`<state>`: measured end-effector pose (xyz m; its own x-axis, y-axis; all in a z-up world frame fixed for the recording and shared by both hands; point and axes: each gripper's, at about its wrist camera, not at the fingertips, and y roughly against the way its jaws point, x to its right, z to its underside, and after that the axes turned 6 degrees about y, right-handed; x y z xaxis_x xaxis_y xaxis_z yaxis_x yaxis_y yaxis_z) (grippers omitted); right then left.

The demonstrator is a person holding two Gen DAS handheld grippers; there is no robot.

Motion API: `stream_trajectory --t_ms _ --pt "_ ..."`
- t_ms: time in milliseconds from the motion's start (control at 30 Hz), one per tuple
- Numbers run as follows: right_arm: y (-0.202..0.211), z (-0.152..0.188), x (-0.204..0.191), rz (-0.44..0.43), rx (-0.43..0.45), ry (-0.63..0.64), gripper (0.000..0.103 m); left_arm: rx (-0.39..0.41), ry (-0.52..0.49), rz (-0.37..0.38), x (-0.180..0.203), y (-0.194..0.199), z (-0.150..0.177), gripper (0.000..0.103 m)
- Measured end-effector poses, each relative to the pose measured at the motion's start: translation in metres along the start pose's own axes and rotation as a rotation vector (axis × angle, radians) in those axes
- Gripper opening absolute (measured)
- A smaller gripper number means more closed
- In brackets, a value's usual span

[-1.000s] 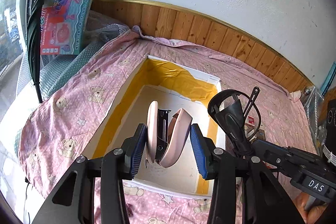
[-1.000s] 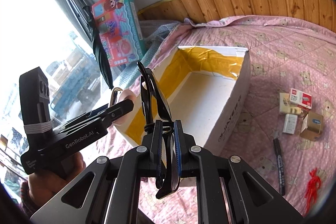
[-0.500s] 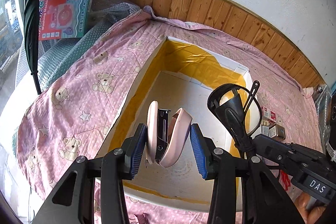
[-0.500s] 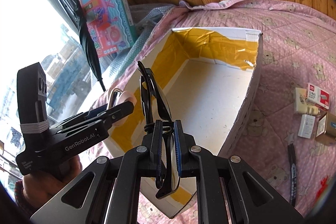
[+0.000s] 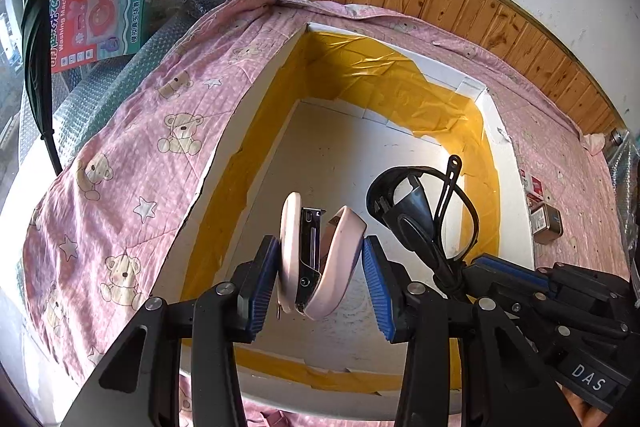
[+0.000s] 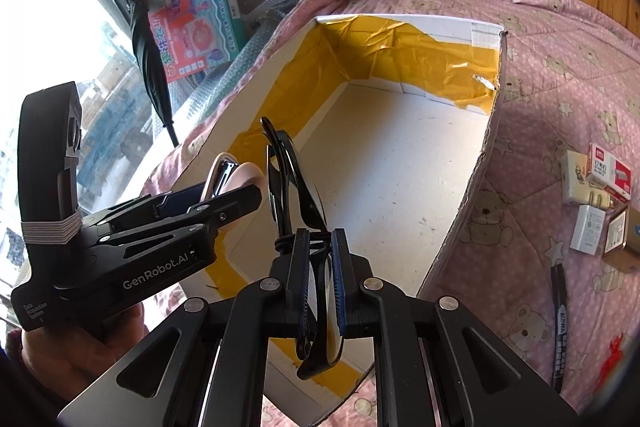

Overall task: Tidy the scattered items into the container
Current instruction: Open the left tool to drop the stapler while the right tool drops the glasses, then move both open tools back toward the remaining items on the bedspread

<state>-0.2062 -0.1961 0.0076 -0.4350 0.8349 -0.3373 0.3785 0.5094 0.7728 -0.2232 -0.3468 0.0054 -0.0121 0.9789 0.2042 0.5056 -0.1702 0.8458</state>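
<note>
Stapler (image 5: 320,259), pink, up in the air right over the open box (image 5: 256,107). Sits pinched tight between the two blue pads (image 5: 260,279) of the left hand-held gripper (image 5: 322,267), one pad on each pink side, mouth open a little. Looks hard, smooth and a bit heavy for so small a thing. Likely to slip if squeezed on the round end. Best held by the long flat sides, as now. Not likely to break from a short drop, but better let go low in the box.

Right beside it, dark glasses (image 6: 292,187), folded up. Clamped between the nearly shut pads of the right hand-held gripper (image 6: 320,267), also over the box. Light, and easy to scratch or bend. Best held at the thick folded part, not by one thin arm.

Box white, with yellow tape round the inside and nothing on its floor yet. Stands on a bed with a pink teddy-bear quilt (image 5: 140,147).

Out on the quilt to the right, apart from the box: little boxes (image 6: 600,175), a white plug (image 6: 588,227), a black pen (image 6: 560,323). All yet to be picked up.
</note>
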Motion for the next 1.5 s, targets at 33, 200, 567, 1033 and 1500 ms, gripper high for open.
stream_trajectory --t_ms 33,200,567,1033,1500 --pt "0.000 0.000 0.000 0.003 -0.001 0.001 0.012 -0.003 0.001 -0.001 -0.001 -0.001 0.000 0.045" --pt "0.001 0.002 -0.001 0.025 0.007 0.001 0.016 -0.023 0.007 -0.008 -0.004 -0.004 0.002 0.047" --pt "0.039 0.017 0.009 -0.014 0.107 -0.080 0.027 0.017 0.038 0.008 -0.009 0.023 0.007 0.055" --pt "0.089 0.077 0.002 -0.055 0.162 -0.075 0.027 0.060 -0.022 0.064 0.032 0.071 0.052 0.055" --pt "0.136 0.139 0.033 -0.055 0.200 -0.145 0.027 0.130 0.057 0.029 0.033 0.113 0.087 0.055"
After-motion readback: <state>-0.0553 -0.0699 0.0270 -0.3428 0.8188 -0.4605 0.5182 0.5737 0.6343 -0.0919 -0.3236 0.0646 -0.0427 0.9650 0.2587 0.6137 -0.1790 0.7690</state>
